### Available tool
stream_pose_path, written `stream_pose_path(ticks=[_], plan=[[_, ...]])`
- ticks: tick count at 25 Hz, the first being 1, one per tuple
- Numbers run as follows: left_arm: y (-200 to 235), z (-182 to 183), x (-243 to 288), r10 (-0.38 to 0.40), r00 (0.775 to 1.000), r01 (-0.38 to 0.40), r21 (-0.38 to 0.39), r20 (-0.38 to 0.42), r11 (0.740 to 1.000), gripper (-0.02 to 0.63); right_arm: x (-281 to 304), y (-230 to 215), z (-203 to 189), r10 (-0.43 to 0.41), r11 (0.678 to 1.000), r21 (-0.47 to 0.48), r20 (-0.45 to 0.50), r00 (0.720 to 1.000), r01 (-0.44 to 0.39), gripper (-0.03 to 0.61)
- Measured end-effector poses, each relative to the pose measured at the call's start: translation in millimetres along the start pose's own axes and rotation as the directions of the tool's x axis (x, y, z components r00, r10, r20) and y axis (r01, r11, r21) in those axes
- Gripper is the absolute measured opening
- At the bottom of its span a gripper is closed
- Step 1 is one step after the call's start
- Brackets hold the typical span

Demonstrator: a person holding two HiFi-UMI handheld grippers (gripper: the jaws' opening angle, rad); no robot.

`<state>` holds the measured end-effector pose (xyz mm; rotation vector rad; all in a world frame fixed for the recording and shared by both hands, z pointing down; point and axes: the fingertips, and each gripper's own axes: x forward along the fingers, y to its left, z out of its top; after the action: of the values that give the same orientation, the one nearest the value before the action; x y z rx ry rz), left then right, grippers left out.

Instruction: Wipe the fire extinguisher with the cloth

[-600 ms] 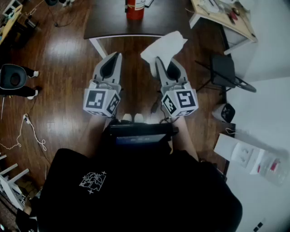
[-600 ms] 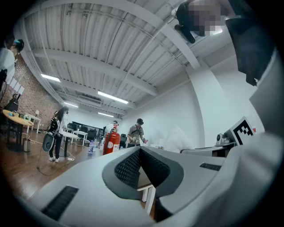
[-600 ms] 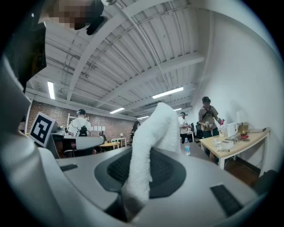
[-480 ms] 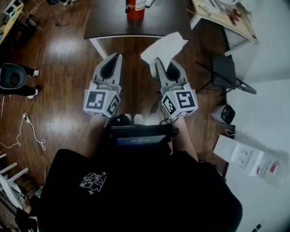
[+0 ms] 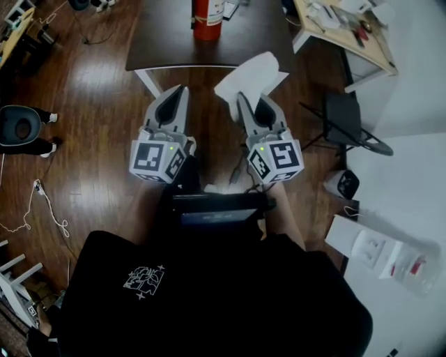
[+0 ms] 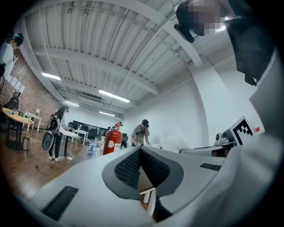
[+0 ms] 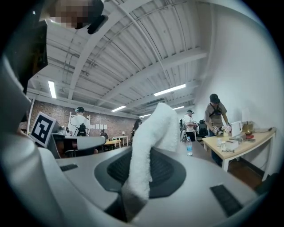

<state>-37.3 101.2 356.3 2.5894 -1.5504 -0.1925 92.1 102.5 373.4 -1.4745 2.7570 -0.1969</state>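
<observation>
Cloth (image 5: pixel 249 72) pinched in right gripper (image 5: pixel 245 97) fingers, left gripper (image 5: pixel 181 90) fingers closed empty, fire extinguisher (image 5: pixel 207 15) on table (image 5: pixel 166 36)

Open wood floor (image 5: pixel 104 90) is running right up to the dark table (image 5: pixel 160 38), nothing blocking it. The fire extinguisher (image 5: pixel 207 15) is standing near the table's front edge with bare tabletop on its left. A black chair (image 5: pixel 343 111) is sitting off to the right, well clear.
</observation>
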Motion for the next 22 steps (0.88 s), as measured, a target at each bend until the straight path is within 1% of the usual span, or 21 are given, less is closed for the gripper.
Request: stream_pose_path(ticks=[4, 7, 10, 15, 22], plan=[[28, -9, 43, -0.024, 1.0, 0.024, -0.011, -0.004, 1.0, 0.0, 42, -23, -7, -0.017, 1.0, 0.004, -0.016, 1.0, 0.017, 0.106], [49, -9, 76, -0.039, 0.999, 0.039, -0.023, -0.003, 0.999, 0.0, 74, -40, -7, -0.035, 0.999, 0.011, -0.016, 0.999, 0.035, 0.106], [73, -10, 108, -0.058, 0.998, 0.057, -0.021, -0.033, 0.998, 0.0, 110, -53, -3, -0.042, 0.999, 0.013, -0.018, 0.999, 0.042, 0.106], [115, -3, 162, -0.08, 0.996, 0.079, -0.018, -0.028, 0.997, 0.0, 171, -72, 3, -0.055, 0.998, 0.015, -0.024, 0.998, 0.055, 0.106], [153, 7, 218, -0.137, 0.99, 0.136, -0.021, -0.039, 0.991, 0.0, 244, -96, 16, -0.073, 0.997, 0.027, -0.005, 0.997, 0.074, 0.106]])
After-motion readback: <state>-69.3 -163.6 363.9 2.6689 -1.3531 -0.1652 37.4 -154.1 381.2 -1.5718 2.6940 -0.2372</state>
